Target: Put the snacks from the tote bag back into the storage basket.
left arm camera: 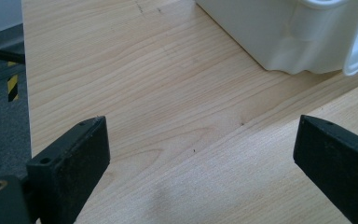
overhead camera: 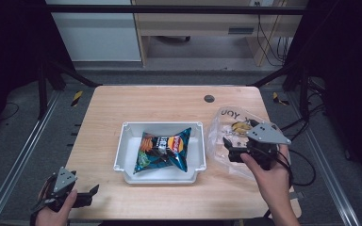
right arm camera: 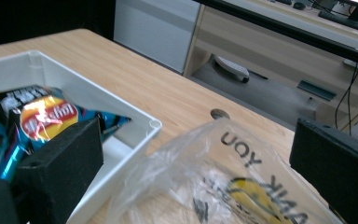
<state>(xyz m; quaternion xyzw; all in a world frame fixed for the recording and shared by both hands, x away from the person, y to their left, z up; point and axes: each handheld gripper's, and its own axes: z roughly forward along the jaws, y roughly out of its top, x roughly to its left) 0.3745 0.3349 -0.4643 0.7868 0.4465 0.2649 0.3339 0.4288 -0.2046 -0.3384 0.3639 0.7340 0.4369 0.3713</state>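
The right tongs [overhead camera: 228,149] hovered over a clear bag [overhead camera: 226,123] lying on the surface [overhead camera: 169,101], just right of the white tray [overhead camera: 122,155]. Their jaws stood wide, holding nothing; in the right gripper view the bag [right arm camera: 214,182] spread between them, its black lettering and a yellow mark showing through the plastic. A chips packet [overhead camera: 165,149] lay inside the tray, well apart from the bag. The left tongs [overhead camera: 87,194] sat at the near left corner of the surface, jaws wide too, with bare wood between them and a tray corner [left arm camera: 298,42] farther off.
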